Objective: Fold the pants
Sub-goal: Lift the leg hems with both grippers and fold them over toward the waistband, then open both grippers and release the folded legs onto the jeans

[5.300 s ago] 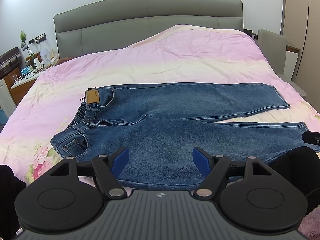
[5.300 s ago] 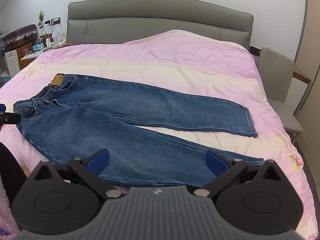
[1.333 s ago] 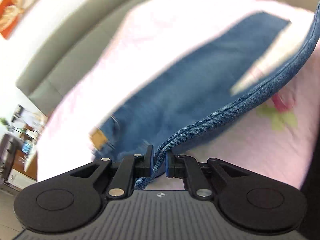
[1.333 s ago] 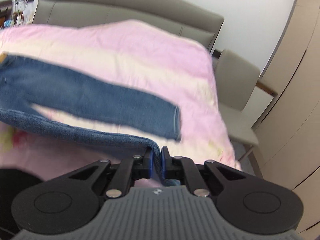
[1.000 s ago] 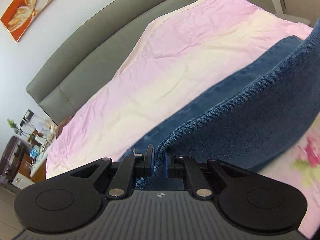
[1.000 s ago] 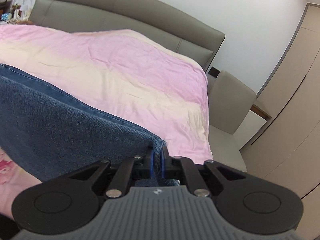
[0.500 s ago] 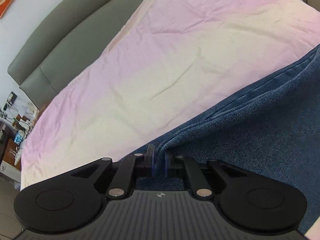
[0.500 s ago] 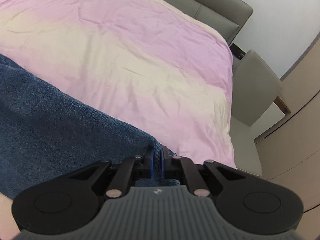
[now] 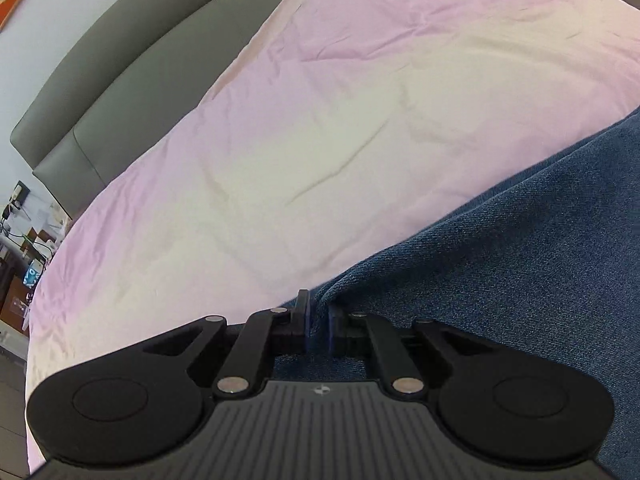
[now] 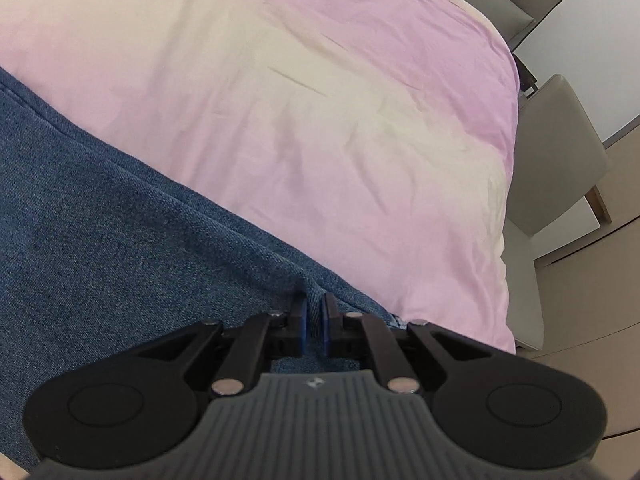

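A: Where are the jeans now?

B: Spread on the pink duvet of the bed. Both tongs are clenched on denim: the left gripper pinches an edge at its end, and the right gripper pinches the edge near what looks like the hem.

A: So the lengthwise fold looks nearly laid?

B: I'd judge so. To finish well, keep both grips tight and level until the carried edge lines up with the layer beneath, then set it down without slack.

A: And the release?

B: Together, low to the duvet, so neither end drags. The grey headboard side stays clear for smoothing.
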